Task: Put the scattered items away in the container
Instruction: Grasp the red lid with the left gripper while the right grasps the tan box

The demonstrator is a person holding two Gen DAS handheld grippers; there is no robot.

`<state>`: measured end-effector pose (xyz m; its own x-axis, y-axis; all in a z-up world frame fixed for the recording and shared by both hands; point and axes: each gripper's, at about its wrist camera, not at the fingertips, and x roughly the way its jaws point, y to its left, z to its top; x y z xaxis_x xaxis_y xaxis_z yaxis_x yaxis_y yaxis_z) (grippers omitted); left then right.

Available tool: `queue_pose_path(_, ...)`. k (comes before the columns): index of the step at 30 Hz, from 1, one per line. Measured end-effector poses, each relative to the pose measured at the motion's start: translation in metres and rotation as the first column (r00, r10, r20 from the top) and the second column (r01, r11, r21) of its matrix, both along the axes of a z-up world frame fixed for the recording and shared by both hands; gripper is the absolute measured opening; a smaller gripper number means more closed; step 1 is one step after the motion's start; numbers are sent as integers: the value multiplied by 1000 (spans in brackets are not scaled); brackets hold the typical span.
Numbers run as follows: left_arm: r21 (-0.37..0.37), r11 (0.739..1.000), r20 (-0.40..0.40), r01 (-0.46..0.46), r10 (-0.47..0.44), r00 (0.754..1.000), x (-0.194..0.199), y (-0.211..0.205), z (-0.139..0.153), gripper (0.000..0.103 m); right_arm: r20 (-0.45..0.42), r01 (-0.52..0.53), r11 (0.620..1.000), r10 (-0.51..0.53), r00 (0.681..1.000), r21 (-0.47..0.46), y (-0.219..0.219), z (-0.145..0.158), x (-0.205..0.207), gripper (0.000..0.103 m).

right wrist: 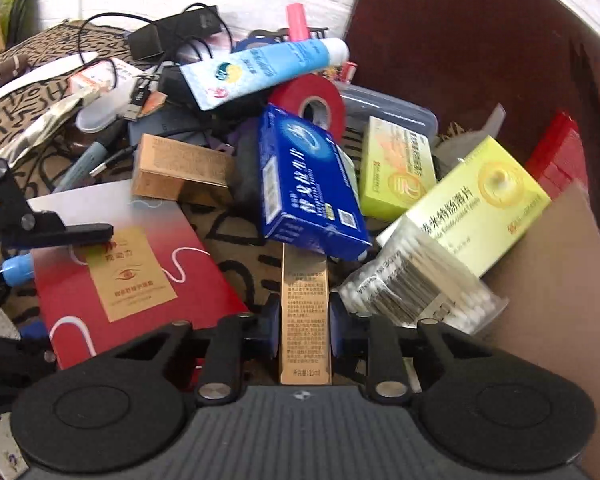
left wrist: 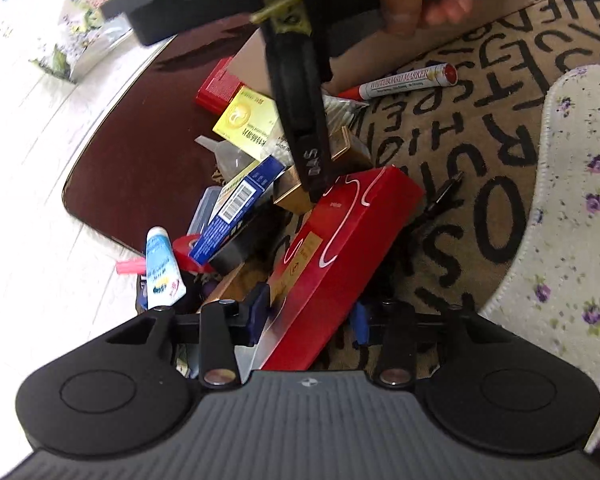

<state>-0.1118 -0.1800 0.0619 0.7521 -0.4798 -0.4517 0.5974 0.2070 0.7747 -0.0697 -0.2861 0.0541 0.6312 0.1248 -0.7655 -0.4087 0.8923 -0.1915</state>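
Right gripper [right wrist: 304,320] jaws clamped on slim tan cardboard box [right wrist: 305,312], held among the clutter beside the brown cardboard container [right wrist: 556,280]. Left gripper [left wrist: 310,316] jaws spread around long red gift box [left wrist: 340,248], not clenched. Step: carrying the tan box. Next: move it over the container, release.
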Motion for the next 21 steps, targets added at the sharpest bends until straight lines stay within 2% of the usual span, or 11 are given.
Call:
queue_pose_path(2, 14, 1000, 44, 6, -6, 999, -2, -6, -6, 35, 2, 25, 999, -25, 1000, 33, -3, -5, 2, 22)
queue_pose_path(4, -6, 1000, 72, -1, 2, 997, -5, -8, -8, 31, 10, 46, 997, -47, 999, 65, -6, -6, 2, 22)
queue_pose_path(7, -106, 994, 19, -20, 22, 1000, -8, 1, 0, 31, 26, 67, 993, -70, 997, 96, -12, -2, -3, 22)
queue_pose_path(10, -209, 976, -45, -64, 56, 997, -12, 15, 11, 31, 67, 93, 983, -105, 992, 157, -24, 6, -15, 22)
queue_pose_path(12, -295, 948, -109, -119, 90, 990, -12, 25, 24, 30, 88, 113, 972, -133, 987, 204, -30, 12, -23, 22)
queue_pose_path(15, -410, 884, -257, -227, 127, 958, -6, 42, 50, 30, 115, 110, 968, -138, 984, 226, -32, 15, -31, 22)
queue_pose_path(19, -500, 788, -426, -359, 138, 894, 10, 61, 73, 29, 178, 113, 949, -171, 969, 295, -34, 25, -46, 22)
queue_pose_path(21, -504, 765, -470, -402, 147, 870, 9, 68, 80, 28, 199, 111, 938, -184, 963, 329, -33, 32, -54, 22)
